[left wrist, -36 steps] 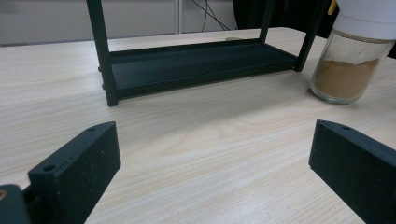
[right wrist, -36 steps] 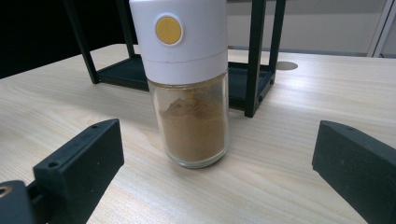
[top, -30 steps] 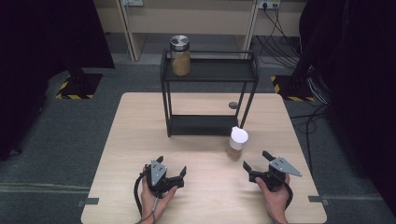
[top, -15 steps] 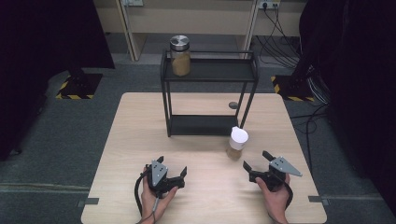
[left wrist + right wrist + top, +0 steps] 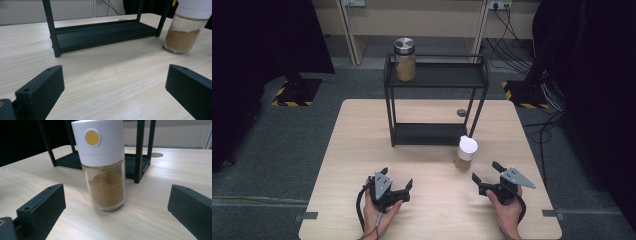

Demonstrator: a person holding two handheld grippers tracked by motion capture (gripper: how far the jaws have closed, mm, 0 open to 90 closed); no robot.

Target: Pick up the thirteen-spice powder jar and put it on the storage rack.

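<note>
I hold my right gripper (image 5: 485, 171) low over the wooden table (image 5: 352, 150), and its jaws are spread wide with nothing between them. Right in front of it stands the spice jar (image 5: 103, 167) (white cap with a yellow dot, brown powder inside). The jar stands upright on the table, just beside the front right leg of the black shelf rack (image 5: 437, 80), not touching my jaws. My left gripper (image 5: 396, 179) rests near the front edge of the table, well apart from the jar, and its jaws are spread wide too, holding nothing. On the top shelf of the rack, at the left end, stands a glass jar with a silver lid (image 5: 404, 60).
</note>
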